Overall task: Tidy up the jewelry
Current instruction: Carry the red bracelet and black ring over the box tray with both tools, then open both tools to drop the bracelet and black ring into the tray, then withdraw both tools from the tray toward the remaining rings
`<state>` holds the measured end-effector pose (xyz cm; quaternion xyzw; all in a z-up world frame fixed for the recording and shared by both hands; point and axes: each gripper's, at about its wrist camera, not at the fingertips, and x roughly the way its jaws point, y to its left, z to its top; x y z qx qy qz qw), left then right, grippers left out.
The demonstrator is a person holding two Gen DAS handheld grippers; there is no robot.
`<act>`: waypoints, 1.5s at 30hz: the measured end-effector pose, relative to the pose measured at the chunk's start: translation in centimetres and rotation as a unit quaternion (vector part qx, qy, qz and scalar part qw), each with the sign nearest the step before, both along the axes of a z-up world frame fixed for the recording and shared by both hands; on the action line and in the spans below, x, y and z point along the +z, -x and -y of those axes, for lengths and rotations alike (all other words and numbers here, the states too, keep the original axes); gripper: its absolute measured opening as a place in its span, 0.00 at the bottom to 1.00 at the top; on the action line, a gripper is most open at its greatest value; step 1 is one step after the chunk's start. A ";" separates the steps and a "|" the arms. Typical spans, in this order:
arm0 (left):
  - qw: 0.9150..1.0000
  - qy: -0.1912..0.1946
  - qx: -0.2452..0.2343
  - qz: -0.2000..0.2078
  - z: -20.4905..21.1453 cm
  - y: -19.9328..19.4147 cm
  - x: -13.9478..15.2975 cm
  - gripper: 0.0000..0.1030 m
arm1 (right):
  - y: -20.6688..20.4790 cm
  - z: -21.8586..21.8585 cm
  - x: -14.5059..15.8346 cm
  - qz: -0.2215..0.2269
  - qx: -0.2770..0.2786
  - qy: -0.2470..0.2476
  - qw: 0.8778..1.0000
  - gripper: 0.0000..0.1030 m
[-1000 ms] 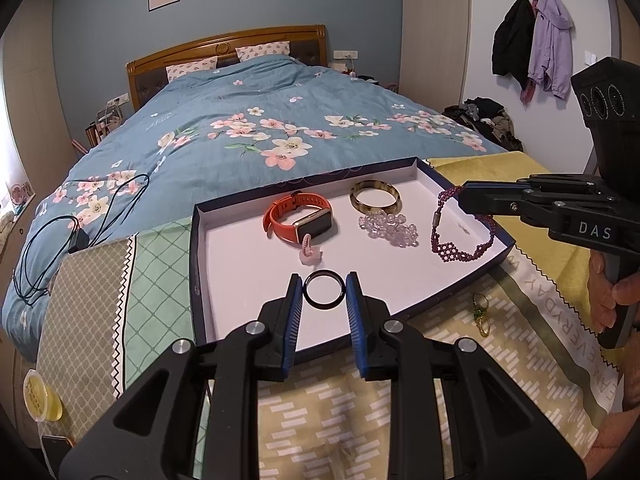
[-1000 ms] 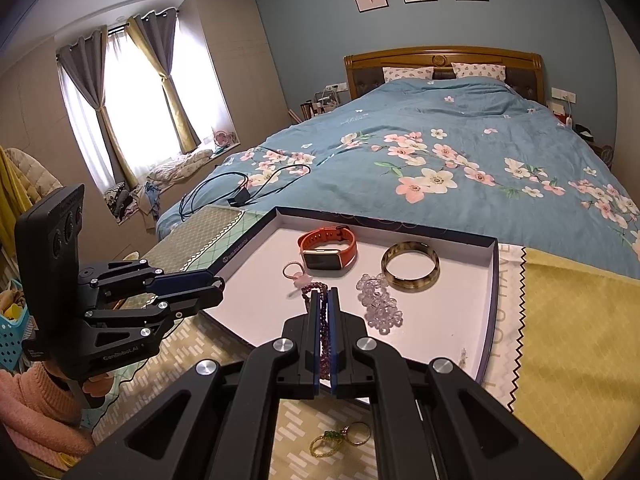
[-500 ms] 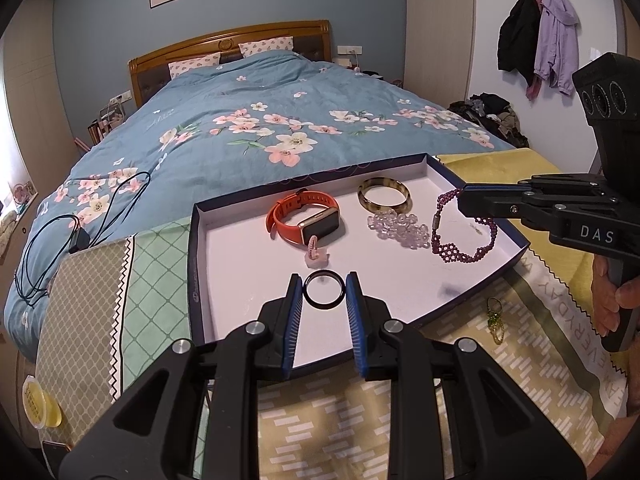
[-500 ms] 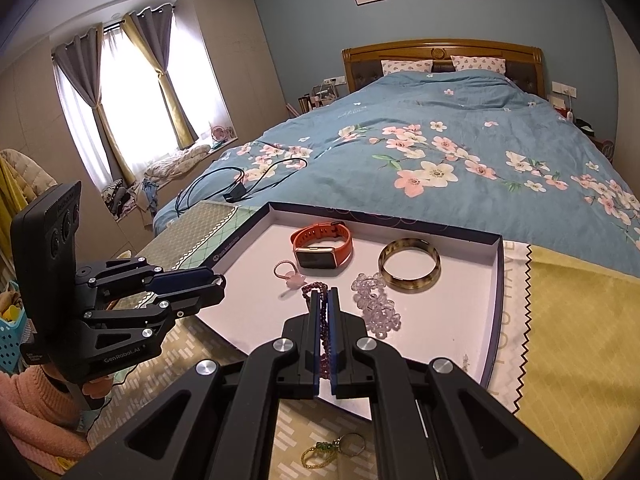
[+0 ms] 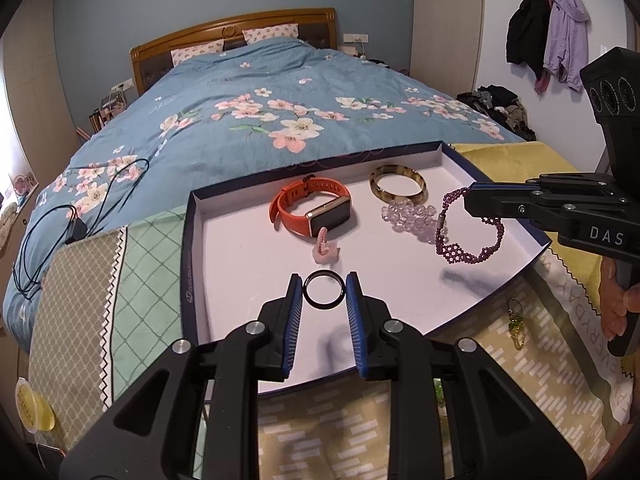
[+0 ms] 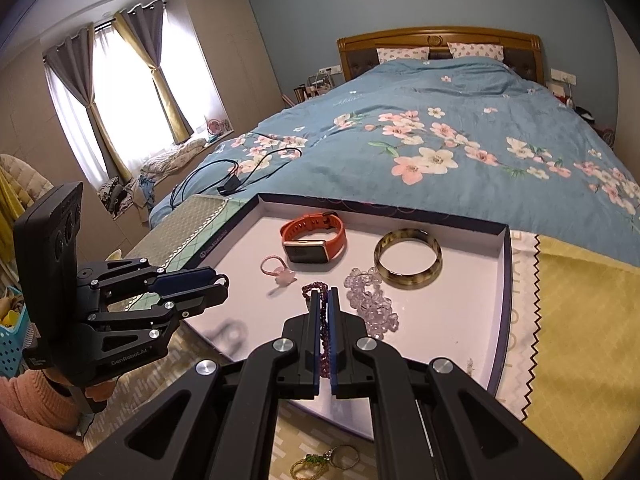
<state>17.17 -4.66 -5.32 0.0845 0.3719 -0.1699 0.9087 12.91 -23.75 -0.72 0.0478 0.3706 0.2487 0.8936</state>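
Black ring (image 5: 323, 289), purple bracelet (image 5: 472, 240) over tray (image 5: 240, 264)

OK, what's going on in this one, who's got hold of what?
A person is sorting jewelry into a shallow white-lined box on a bed bench, one claw in each hand. The left claw holds a thin black ring between its blue pads over the box's near edge. The right claw is shut on a purple beaded bracelet, which hangs above the box floor. Already in the box: an orange watch, a tortoiseshell bangle, clear beads and a pink charm. A green-and-gold piece lies outside on the cloth.
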 end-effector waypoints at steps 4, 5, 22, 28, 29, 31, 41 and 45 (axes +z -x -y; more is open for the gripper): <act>1.000 -0.005 0.001 -0.014 0.1 -0.9 -0.9 0.22 | -0.7 -0.1 -0.5 -0.009 -0.002 0.003 1.000 0.02; 1.000 -0.006 0.001 -0.016 0.2 -1.1 -1.1 0.22 | -0.9 -0.1 -0.6 -0.011 -0.003 0.004 1.000 0.02; 0.998 -0.010 0.002 -0.055 1.3 -4.5 -3.3 0.22 | -3.6 0.8 -2.4 -0.038 -0.042 0.016 0.998 0.06; 0.998 0.019 -0.004 -0.067 0.7 -4.9 -3.3 0.23 | -3.5 1.3 -2.4 -0.038 -0.049 0.013 0.998 0.08; 0.998 0.020 -0.007 -0.067 0.8 -4.8 -3.3 0.24 | -3.5 1.3 -2.3 -0.037 -0.050 0.013 0.998 0.10; 0.998 0.023 -0.007 -0.063 0.7 -4.5 -3.1 0.27 | -3.1 1.5 -1.9 -0.033 -0.053 0.011 0.998 0.18; 0.997 0.062 -0.035 -0.025 -1.2 -0.2 0.5 0.32 | 1.9 2.1 0.0 -0.003 -0.029 0.015 0.999 0.24; 0.997 0.052 -0.054 -0.012 -1.4 2.7 0.9 0.32 | 4.2 1.7 0.0 0.000 -0.011 0.030 0.999 0.24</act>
